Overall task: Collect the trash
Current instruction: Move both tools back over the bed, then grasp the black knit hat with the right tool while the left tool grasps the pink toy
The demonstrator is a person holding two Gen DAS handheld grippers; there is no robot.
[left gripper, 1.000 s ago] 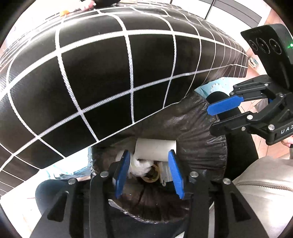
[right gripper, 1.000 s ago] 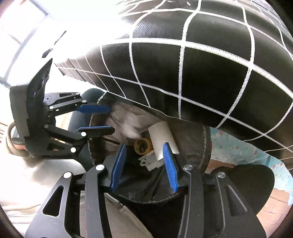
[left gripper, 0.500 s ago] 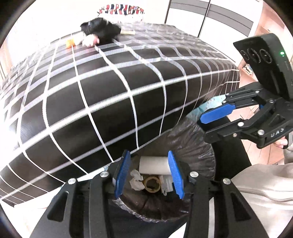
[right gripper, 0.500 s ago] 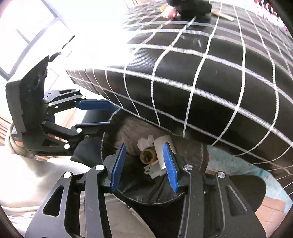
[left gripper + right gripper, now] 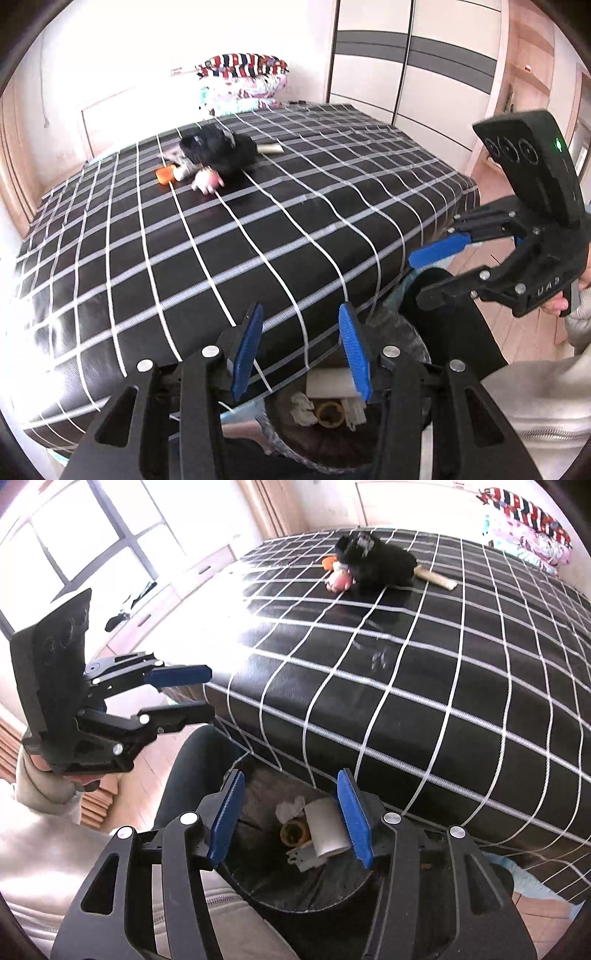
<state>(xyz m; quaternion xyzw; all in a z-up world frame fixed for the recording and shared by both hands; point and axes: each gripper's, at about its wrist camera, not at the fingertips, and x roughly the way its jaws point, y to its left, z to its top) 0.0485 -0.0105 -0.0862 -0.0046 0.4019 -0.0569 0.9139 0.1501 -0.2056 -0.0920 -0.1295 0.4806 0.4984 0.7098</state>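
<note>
Bin (image 5: 258, 882): a black-lined trash bin stands on the floor right against the foot edge of the bed, partly tucked under the overhang of the cover.
Trash in bin: a white paper roll (image 5: 327, 827), a brownish tape ring (image 5: 293, 832), a crumpled white tissue (image 5: 290, 808) and a grey-white plastic piece (image 5: 304, 856) lie together at the bottom.
Bed (image 5: 258, 229): covered with a black spread crossed by white grid lines; folded striped bedding (image 5: 242, 79) is stacked at its far end.
Trash on bed: far from the bin, toward the head end, a black bundle (image 5: 218, 149) lies with an orange cap (image 5: 164, 174), a pinkish-white wad (image 5: 207, 181) and a cardboard tube (image 5: 269, 148) touching or just beside it.
Left tool (image 5: 301, 350): above the bin's rim, released, nothing between its blue pads.
Right tool (image 5: 290, 819): over the bin mouth, released; its jaws have just been opening and no item sits between them.
Person: a light sleeve (image 5: 40, 786) and dark trouser legs (image 5: 192, 768) show beside the bin.
</note>
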